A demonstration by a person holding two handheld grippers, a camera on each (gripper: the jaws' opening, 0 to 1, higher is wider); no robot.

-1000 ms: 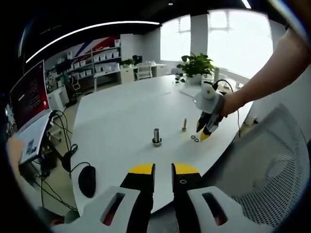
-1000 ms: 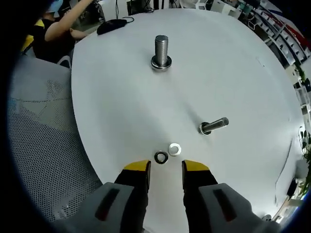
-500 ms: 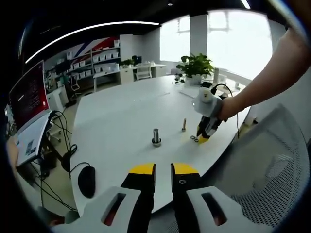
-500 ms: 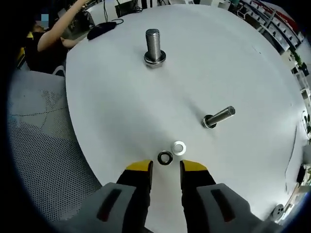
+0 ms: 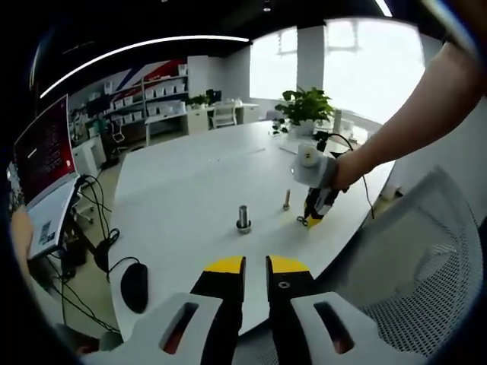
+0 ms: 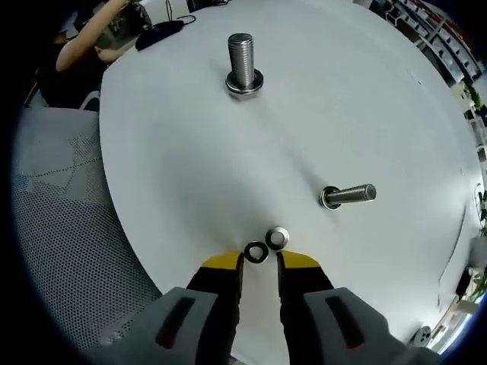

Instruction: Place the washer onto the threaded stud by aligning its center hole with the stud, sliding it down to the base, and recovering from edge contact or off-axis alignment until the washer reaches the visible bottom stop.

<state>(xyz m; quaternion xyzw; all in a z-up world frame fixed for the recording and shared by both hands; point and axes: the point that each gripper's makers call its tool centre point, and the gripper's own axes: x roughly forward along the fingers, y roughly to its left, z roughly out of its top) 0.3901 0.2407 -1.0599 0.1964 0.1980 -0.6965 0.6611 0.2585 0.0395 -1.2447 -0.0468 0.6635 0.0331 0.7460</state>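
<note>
Sweeping from the left of the left gripper view, a red-lit monitor (image 5: 47, 148) stood at the table's edge, then a dark mouse (image 5: 135, 287) with its cables on the white table (image 5: 190, 182). Past these rose the large threaded stud (image 5: 243, 218), upright on its base, and a smaller stud (image 5: 287, 200) near it. Further right the right gripper (image 5: 313, 220) was held low over the table by a person's hand (image 5: 342, 169), with a mesh chair (image 5: 426, 258) at the far right. The left gripper (image 5: 255, 266) hung near the table's edge, its jaws a narrow gap apart with nothing between them.

In the right gripper view the mesh chair (image 6: 61, 228) lay left, the large stud (image 6: 243, 65) stood ahead and the smaller stud (image 6: 346, 195) to the right. Nothing lay between the washers and either stud.

Compared with a second before, the right gripper (image 6: 258, 263) had closed in on the two washers — the dark washer (image 6: 256, 252) now lay just at its yellow tips, the pale washer (image 6: 276, 239) touching it. Its jaws had narrowed but gripped nothing; both washers were flat on the table (image 6: 190, 175).

The right gripper view separated the two washers — the left gripper view gave them as a blur under the gripper.
</note>
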